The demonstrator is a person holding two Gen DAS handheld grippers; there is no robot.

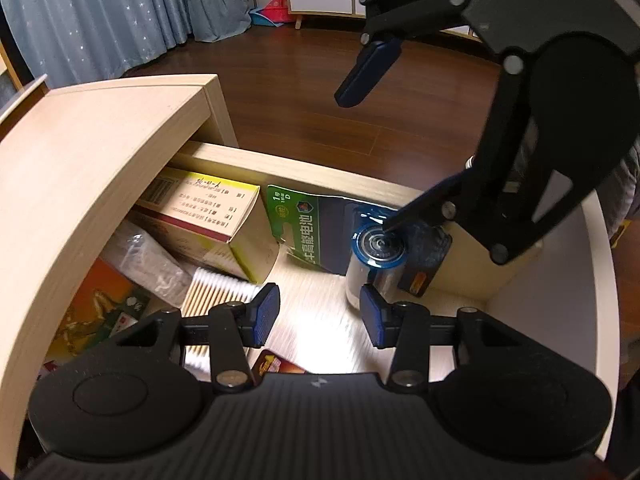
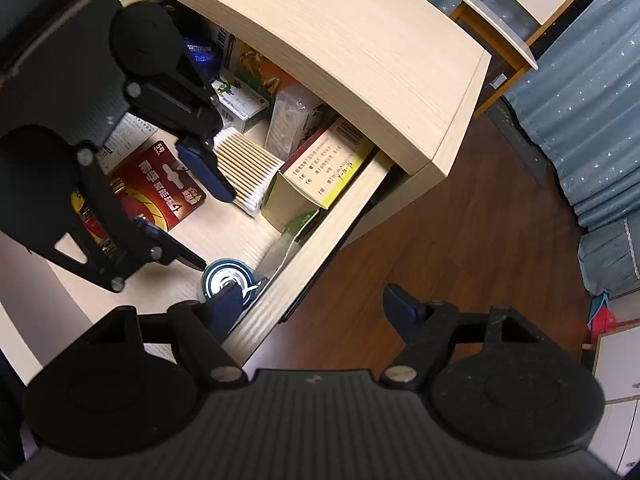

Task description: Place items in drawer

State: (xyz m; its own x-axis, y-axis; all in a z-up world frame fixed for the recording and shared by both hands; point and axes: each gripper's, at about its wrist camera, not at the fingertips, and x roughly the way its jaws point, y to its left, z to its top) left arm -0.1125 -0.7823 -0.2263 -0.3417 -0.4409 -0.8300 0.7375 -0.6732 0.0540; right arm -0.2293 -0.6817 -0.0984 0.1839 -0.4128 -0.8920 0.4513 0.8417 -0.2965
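Dark wood-plank flooring surrounds a pale laminate cabinet whose drawer stands pulled out. Over it, the left gripper hangs with its blue ribbed pads parted and nothing between them, just short of a shrink-wrapped cylindrical battery pack standing upright on the drawer floor against the far wall. The right gripper is spread wide and straddles that wall: one finger inside touching the battery's round blue top, the other outside over the floor. Beside the battery leans a green printed card; further along lie a yellow-edged cardboard box, a bundle of wooden cotton swabs and a glossy red battery card.
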